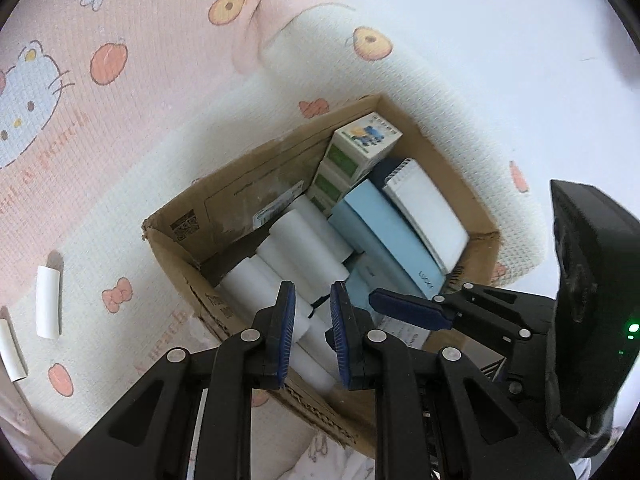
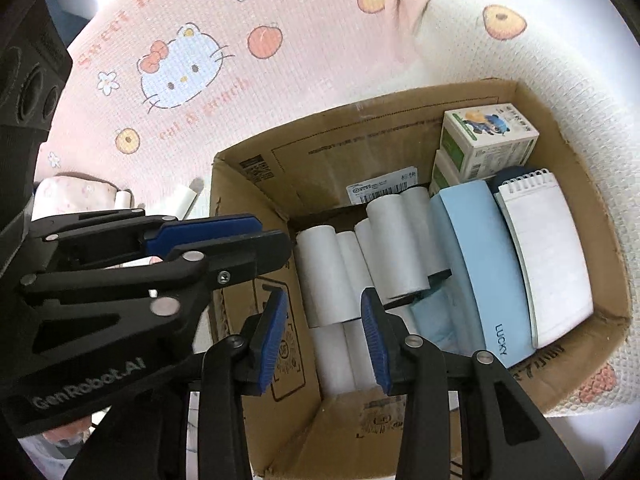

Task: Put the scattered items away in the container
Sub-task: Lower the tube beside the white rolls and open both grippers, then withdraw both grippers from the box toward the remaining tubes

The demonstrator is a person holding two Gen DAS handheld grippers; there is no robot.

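An open cardboard box (image 1: 240, 200) (image 2: 340, 140) stands on a patterned bedspread. Inside it lie several white rolls (image 1: 304, 240) (image 2: 396, 240), a light blue case (image 1: 384, 236) (image 2: 480, 264), a white spiral notebook (image 1: 432, 208) (image 2: 548, 248) and small green-and-white cartons (image 1: 364, 140) (image 2: 488, 140). My left gripper (image 1: 313, 294) hangs open above the box's near rim, its narrow gap empty. My right gripper (image 2: 324, 300) is open over the rolls, holding nothing. Two loose white rolls (image 1: 48, 300) (image 2: 186, 198) lie on the bedspread left of the box.
The pink and white cartoon-print bedspread (image 1: 120, 120) (image 2: 180, 60) spreads to the left and behind the box. A pale bare surface (image 1: 520, 40) lies beyond its far right edge. A bundle of pink cloth (image 2: 76, 192) sits near the loose rolls. Each gripper's fingers (image 1: 408, 310) (image 2: 200, 232) show in the other's view.
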